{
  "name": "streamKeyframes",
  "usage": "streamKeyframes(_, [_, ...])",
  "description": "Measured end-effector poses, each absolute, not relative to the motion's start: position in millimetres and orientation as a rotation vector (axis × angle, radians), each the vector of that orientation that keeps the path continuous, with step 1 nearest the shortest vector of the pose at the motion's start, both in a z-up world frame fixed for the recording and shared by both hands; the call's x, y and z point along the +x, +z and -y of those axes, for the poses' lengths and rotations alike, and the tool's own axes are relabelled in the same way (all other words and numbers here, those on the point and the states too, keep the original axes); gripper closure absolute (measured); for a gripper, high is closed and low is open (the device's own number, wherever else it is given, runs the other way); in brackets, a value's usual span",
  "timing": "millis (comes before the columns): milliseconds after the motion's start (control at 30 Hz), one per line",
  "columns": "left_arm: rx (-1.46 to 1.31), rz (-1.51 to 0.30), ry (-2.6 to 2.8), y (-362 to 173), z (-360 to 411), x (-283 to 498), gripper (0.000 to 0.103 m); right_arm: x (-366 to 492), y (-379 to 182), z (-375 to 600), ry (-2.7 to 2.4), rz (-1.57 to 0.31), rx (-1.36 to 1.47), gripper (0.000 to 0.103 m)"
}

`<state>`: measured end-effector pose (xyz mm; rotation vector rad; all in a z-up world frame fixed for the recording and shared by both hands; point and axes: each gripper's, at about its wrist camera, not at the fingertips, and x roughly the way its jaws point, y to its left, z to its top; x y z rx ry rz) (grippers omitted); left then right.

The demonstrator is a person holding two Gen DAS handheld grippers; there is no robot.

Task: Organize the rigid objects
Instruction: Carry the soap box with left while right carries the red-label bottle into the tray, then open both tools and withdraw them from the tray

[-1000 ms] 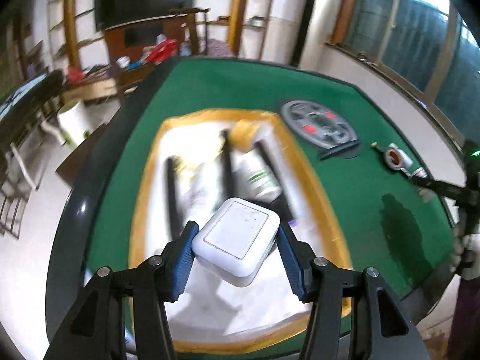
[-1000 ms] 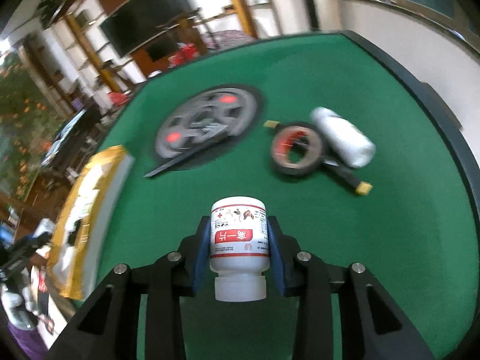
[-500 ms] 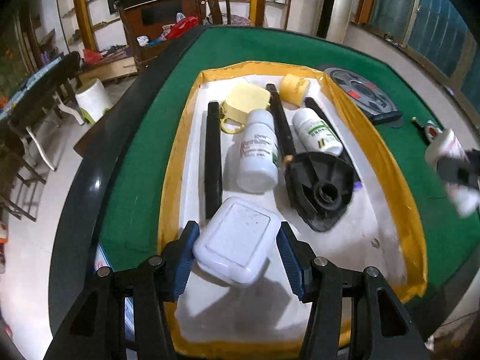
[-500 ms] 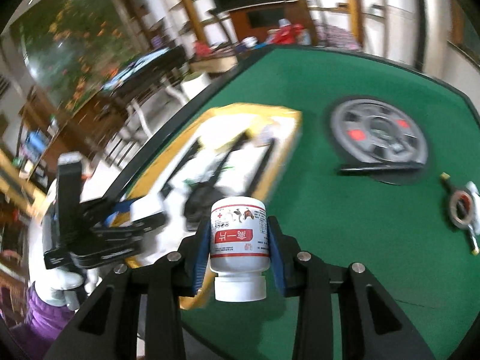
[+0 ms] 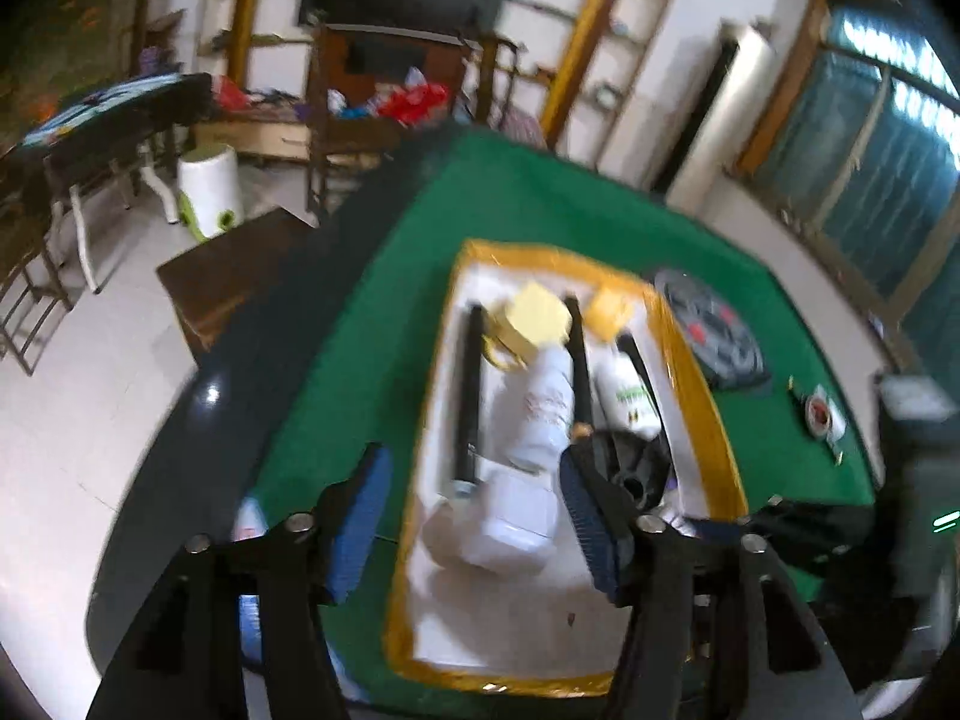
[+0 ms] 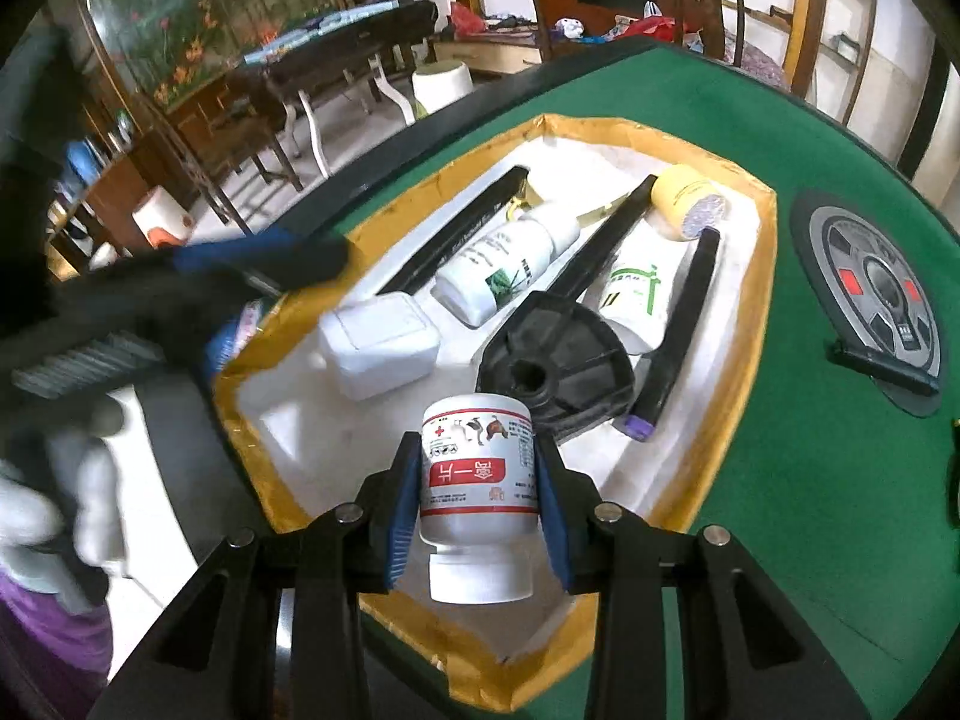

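Observation:
A white tray with a yellow rim (image 6: 759, 312) (image 5: 708, 396) lies on the green table. In it are a white rounded box (image 6: 378, 345) (image 5: 510, 519), two white bottles (image 6: 504, 267), black bars and a black fan-shaped base (image 6: 555, 360). My left gripper (image 5: 474, 516) is open and empty, above the box; it also shows in the right wrist view (image 6: 240, 264). My right gripper (image 6: 477, 510) is shut on a white pill bottle with a red label (image 6: 477, 480), held over the tray's near end.
A grey weight plate (image 6: 876, 294) (image 5: 711, 336) lies on the green felt right of the tray. A tape roll (image 5: 822, 414) lies further right. The table's dark edge (image 5: 198, 420) borders a tiled floor with chairs and a white stool.
My left gripper has opened and let go of the white box, which now lies in the tray, and has pulled back. My right gripper has carried the pill bottle over the tray.

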<state>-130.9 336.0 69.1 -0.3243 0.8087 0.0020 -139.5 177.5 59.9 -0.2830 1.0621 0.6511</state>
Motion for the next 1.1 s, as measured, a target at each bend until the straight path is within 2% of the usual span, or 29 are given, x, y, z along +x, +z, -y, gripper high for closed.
streamKeyframes(167, [-0.361, -0.754, 0.031, 75.2, -356.1, -146.9, 0.038, -142.6, 48.5, -197.6, 0.622, -1.050, -0.364, 0.068])
streamKeyframes(433, [-0.418, -0.781, 0.049, 61.3, -367.0, -151.4, 0.036, -139.4, 44.0, -207.3, 0.563, -0.985, -0.441, 0.067])
streamKeyframes(500, [-0.429, -0.783, 0.054, 60.2, -369.5, -153.3, 0.036, -136.7, 43.0, -206.7, 0.556, -0.978, -0.437, 0.065])
streamKeyframes(533, [-0.433, -0.783, 0.056, 60.5, -369.8, -153.9, 0.036, -135.3, 42.6, -206.1, 0.547, -0.973, -0.436, 0.061])
streamKeyframes(567, [-0.438, -0.781, 0.059, 60.6, -369.6, -154.5, 0.036, -133.8, 40.7, -207.3, 0.542, -0.971, -0.434, 0.052])
streamKeyframes(633, [-0.446, -0.780, 0.067, 60.7, -369.3, -156.6, 0.036, -129.4, 40.6, -202.8, 0.539, -0.969, -0.401, 0.044])
streamKeyframes(800, [-0.453, -0.788, 0.090, 60.3, -368.6, -158.2, 0.033, -128.0, 53.6, -192.7, 0.548, -0.938, -0.344, 0.042])
streamKeyframes(867, [-0.452, -0.794, 0.095, 60.1, -366.4, -156.8, 0.033, -130.2, 61.1, -188.2, 0.543, -0.911, -0.337, 0.035])
streamKeyframes(1100, [-0.387, -0.799, 0.108, 67.6, -343.5, -153.7, 0.033, -135.7, 80.2, -166.7, 0.516, -0.833, -0.318, 0.034])
